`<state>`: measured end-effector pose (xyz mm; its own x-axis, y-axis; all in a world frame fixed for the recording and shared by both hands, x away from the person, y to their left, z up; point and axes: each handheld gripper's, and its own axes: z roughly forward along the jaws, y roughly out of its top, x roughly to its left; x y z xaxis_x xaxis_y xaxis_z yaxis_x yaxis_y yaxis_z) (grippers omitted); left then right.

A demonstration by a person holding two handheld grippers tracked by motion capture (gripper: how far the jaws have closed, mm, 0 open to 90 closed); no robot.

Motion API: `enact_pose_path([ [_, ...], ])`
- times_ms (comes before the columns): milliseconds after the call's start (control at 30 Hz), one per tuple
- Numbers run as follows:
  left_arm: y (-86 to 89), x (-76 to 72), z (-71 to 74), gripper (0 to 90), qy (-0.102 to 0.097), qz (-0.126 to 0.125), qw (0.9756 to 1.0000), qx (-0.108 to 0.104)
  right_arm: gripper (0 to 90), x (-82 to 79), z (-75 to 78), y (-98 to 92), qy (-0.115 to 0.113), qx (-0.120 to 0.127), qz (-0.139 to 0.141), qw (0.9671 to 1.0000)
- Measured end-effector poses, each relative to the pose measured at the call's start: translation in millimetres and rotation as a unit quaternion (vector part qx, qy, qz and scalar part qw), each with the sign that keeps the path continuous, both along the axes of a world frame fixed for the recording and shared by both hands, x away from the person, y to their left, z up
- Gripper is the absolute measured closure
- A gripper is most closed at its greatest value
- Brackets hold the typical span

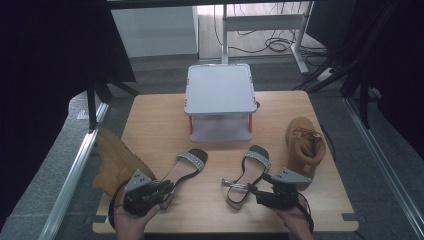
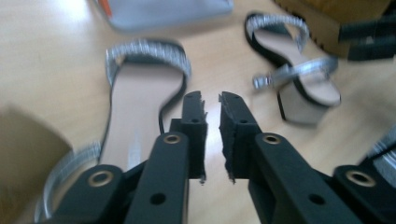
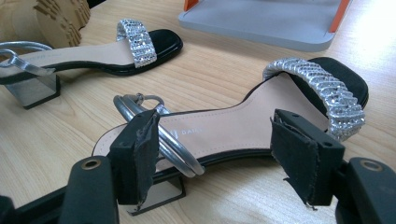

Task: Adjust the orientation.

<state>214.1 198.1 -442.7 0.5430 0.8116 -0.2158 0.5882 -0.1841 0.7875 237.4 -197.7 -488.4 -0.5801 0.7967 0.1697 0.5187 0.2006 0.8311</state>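
Observation:
Two black sandals with glittering silver toe straps lie on the wooden table [image 1: 150,120]. My left gripper [image 1: 170,189] [image 2: 212,100] hovers by the heel end of the left sandal [image 1: 187,165] [image 2: 140,93] [image 3: 93,49]; its jaws stand a narrow gap apart with nothing between them. Over the heel of the right sandal [image 1: 250,170] [image 2: 299,88] [image 3: 261,107] my right gripper [image 1: 258,183] [image 3: 215,121] is wide open. Its pads straddle that sandal's insole and silver ankle strap [image 3: 163,140] without squeezing them.
A grey two-tier stand [image 1: 220,90] [image 3: 266,23] with orange posts sits at the back middle. One tan boot [image 1: 112,160] lies at the table's left edge, another boot [image 1: 305,142] on the right. Bare wood shows between the sandals and the stand.

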Motion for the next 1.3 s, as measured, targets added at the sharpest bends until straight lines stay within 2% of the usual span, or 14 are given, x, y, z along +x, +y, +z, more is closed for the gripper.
enact_pose_path([
  [33,-4.0,9.0,6.1,73.7,-0.006,0.001,1.0000,0.007,32.6,0.8,0.2,1.8,0.001,0.001,-0.001,1.0000],
  [100,-5.5,13.8,8.3,71.8,-0.004,0.001,0.9999,0.009,32.7,1.0,0.1,2.6,0.000,0.001,0.000,1.0000],
  [200,-4.4,19.2,8.0,63.6,-0.004,0.004,1.0000,0.008,34.4,0.0,0.6,5.0,-0.003,0.000,0.001,1.0000],
  [333,1.6,18.1,0.3,53.5,0.000,0.007,1.0000,0.005,38.9,0.0,0.6,4.9,-0.005,0.004,0.002,1.0000],
  [367,3.5,17.5,-0.6,50.5,-0.001,0.003,1.0000,0.005,41.9,0.5,0.6,5.0,-0.014,0.008,0.000,0.9999],
  [433,7.5,17.0,-0.7,47.5,-0.005,-0.002,1.0000,0.002,48.1,2.8,1.4,6.8,-0.019,0.036,0.013,0.9991],
  [567,13.5,16.1,0.9,41.4,-0.010,-0.007,0.9999,-0.009,54.3,3.8,3.9,14.2,-0.030,0.038,0.021,0.9986],
  [633,14.1,16.9,0.5,39.9,-0.006,-0.010,0.9999,-0.011,60.0,2.4,6.3,17.7,-0.039,0.037,0.025,0.9982],
  [667,14.1,16.9,0.5,39.3,-0.006,-0.010,0.9999,-0.011,60.0,2.4,6.3,17.7,-0.039,0.037,0.025,0.9982],
  [733,13.6,17.6,0.5,38.2,-0.006,-0.017,0.9998,-0.013,70.2,-1.1,9.5,19.4,-0.057,0.041,0.022,0.9973],
  [833,11.4,17.1,1.4,35.9,-0.011,-0.022,0.9997,-0.010,76.2,-4.8,10.6,20.5,-0.068,0.042,0.016,0.9966],
  [933,9.3,16.8,3.0,34.4,-0.013,-0.022,0.9996,-0.008,81.1,-8.0,8.3,28.8,-0.059,0.041,0.025,0.9971],
  [1133,7.3,21.3,1.0,35.2,-0.006,-0.028,0.9995,-0.010,88.7,-8.0,3.3,49.9,-0.064,0.025,0.041,0.9968],
  [1300,3.4,26.5,-2.7,35.3,0.004,-0.032,0.9995,0.000,89.1,-9.1,-1.5,69.1,-0.059,0.013,0.047,0.9970],
])
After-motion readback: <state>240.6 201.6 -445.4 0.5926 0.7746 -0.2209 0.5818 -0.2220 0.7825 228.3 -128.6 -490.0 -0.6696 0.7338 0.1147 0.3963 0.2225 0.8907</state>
